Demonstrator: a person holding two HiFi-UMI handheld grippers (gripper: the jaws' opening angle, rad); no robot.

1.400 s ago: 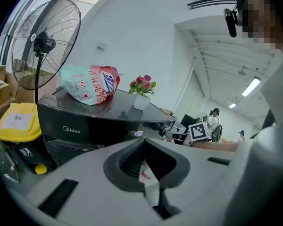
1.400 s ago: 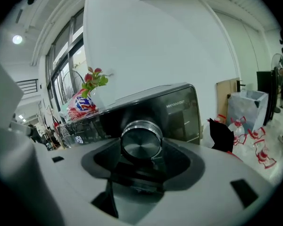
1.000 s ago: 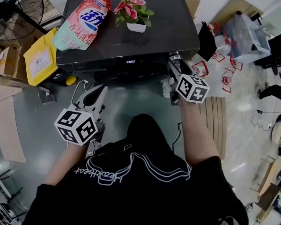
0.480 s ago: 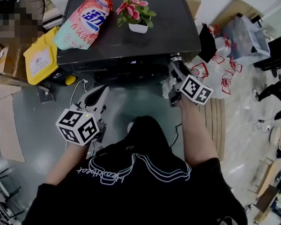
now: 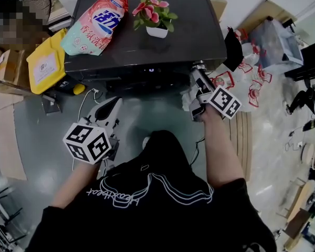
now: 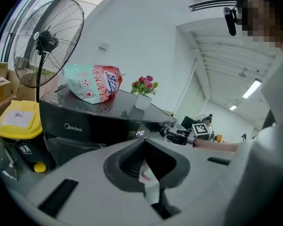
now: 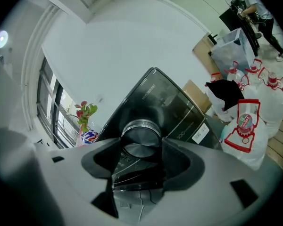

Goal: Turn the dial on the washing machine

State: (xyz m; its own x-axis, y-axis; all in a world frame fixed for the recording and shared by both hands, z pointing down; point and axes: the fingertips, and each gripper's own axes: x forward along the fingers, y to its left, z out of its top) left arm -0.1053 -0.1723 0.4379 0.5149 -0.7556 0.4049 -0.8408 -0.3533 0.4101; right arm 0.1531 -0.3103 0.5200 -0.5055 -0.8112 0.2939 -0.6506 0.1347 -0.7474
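Glossy black washing machine point(image 5: 189, 30), its front bearing white Midea lettering point(image 6: 73, 126). On its top lie a pink-and-green detergent pouch point(image 5: 94, 22) and a small white pot of pink flowers point(image 5: 152, 16). Facing its front, the left tool point(image 6: 142, 141) is pressed together, empty. At the machine's front right corner, the right tool point(image 7: 140, 145) pinches the round dial point(image 7: 140, 131), chrome-rimmed with a dark brushed face.

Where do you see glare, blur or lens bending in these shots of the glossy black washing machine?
Left gripper view: the glossy black washing machine mirrors the pink-and-green detergent pouch on its top; straight edges bow. Right gripper view: the round silver dial catches bright highlights on its rim; corners go black. Head view: evenly lit, no harsh glare.
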